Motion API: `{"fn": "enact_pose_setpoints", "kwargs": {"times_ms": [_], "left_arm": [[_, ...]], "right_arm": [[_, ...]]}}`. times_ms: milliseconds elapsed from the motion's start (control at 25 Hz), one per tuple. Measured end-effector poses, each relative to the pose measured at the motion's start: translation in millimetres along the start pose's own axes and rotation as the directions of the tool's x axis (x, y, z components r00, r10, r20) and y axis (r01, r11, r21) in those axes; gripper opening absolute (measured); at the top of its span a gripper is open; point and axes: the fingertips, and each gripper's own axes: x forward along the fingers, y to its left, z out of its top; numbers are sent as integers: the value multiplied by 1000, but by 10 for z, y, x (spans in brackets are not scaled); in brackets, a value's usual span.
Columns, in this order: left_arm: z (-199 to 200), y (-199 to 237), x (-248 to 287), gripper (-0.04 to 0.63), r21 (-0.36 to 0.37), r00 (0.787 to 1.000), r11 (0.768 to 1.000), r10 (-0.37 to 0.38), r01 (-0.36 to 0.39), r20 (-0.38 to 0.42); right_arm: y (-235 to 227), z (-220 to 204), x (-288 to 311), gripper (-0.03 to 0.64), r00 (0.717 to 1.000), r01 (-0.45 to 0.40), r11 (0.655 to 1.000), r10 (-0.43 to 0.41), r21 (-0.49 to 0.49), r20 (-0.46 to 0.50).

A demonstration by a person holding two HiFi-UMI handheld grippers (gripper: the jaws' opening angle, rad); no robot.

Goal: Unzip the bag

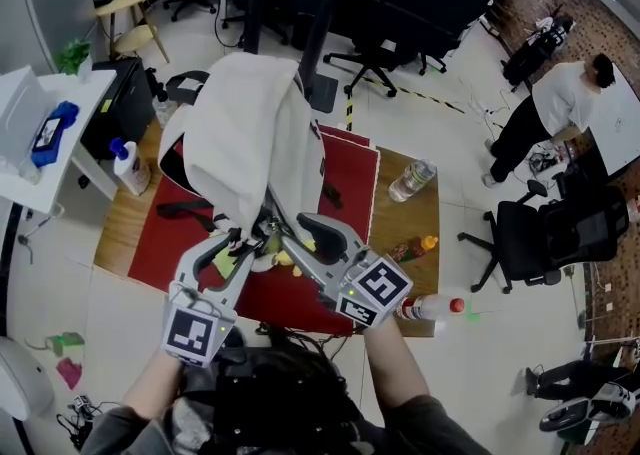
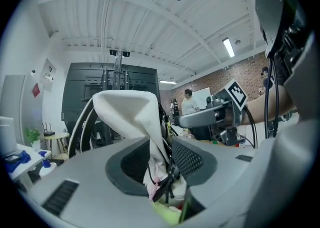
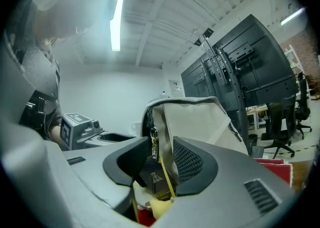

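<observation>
A pale canvas bag (image 1: 250, 133) is held up above the red mat (image 1: 350, 173), its lower end between my two grippers. The left gripper (image 1: 245, 248) stands open around a fold of the bag's cloth (image 2: 132, 114) and some dark cords, with a gap at its left pad. The right gripper (image 1: 295, 240) is also open. Between the right gripper's (image 3: 162, 164) jaws hang a metal zipper pull (image 3: 154, 139) and a yellow strap, and the pads are not pressing on them. In the left gripper view the left gripper (image 2: 160, 164) points up at the ceiling. Yellow and pink items show below the bag.
A wooden table (image 1: 410, 223) carries the mat, a water bottle (image 1: 412, 180), a small orange-capped bottle (image 1: 415, 246) and a red-capped bottle (image 1: 430, 306) at its near edge. A spray bottle (image 1: 130, 165) stands at the left. A person (image 1: 555, 103) and an office chair (image 1: 530, 238) are at the right.
</observation>
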Motion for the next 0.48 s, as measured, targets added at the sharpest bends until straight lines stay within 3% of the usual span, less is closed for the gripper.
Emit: {"fn": "enact_pose_setpoints", "kwargs": {"times_ms": [240,360,400,480], "left_arm": [[322,103,-116,178,-29,995,999,48,-46,85],[416,118,-139,148,3,994,999,54,-54,96],[427,110,-136,130,26,994,998,53,-56,92],[449,93,-144,94,38,994,997,57,-61,89]], "right_arm": [[-39,266,-259,139,983,149,988,-143,-50,115],[-96,418,-406,75,956,244,968,-230,-60,183],[-111,456,-450,2,946,273,960,-257,-62,199],[-116,508,-505,2,933,310,948,-289,-68,217]]}}
